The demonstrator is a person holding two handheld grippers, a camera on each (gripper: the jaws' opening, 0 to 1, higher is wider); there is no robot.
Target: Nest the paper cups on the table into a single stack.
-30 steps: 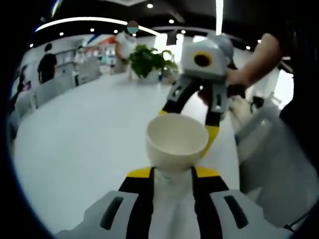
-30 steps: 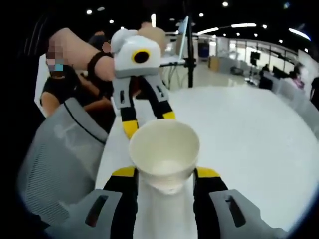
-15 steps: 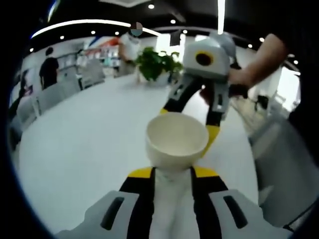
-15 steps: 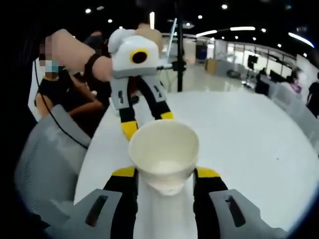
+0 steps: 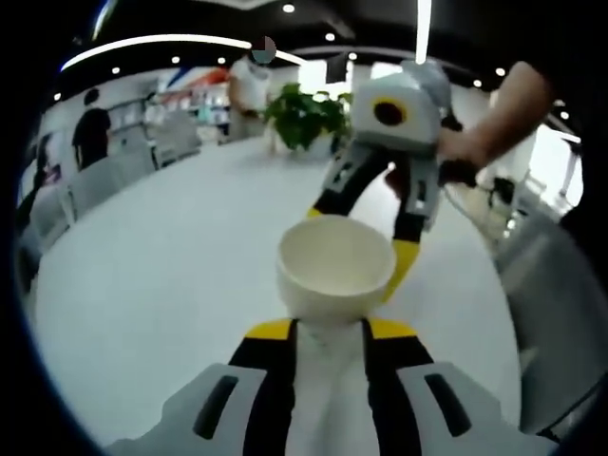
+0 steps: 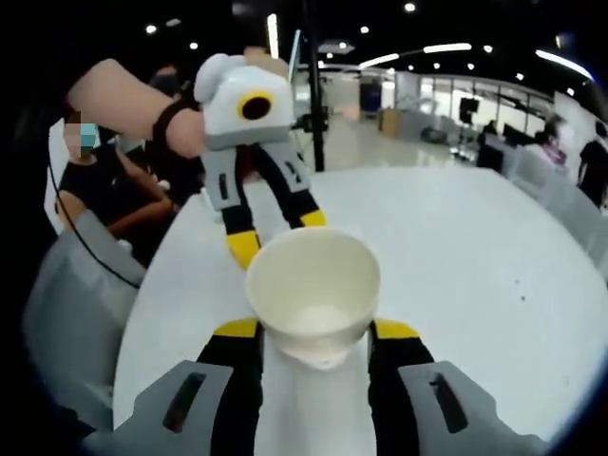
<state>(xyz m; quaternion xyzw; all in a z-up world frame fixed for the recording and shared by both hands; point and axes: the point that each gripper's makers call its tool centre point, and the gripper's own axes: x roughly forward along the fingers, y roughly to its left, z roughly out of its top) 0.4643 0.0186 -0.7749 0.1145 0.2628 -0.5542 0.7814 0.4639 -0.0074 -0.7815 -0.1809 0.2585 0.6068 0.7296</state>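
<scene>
**Cup clamped from both sides, to be seated by a straight push**

In the left gripper view a paper cup [image 5: 335, 266] is held mouth-up at centre, clamped between the left hand-held gripper [image 5: 328, 328] at 6 o'clock and the right hand-held gripper [image 5: 363, 239] at 1 o'clock, above the white worktop [image 5: 142, 275]. Whether one cup or a nested pair is held cannot be told. Seating is judged best done coaxially, with the rim kept uncrushed.

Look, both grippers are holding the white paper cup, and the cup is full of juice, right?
Not quite. Both grippers do hold the white paper cup, the left gripper and the right gripper, but the cup is empty. The left gripper view looks straight into its open mouth and shows a bare white inside, and the right gripper view shows the same.
</scene>
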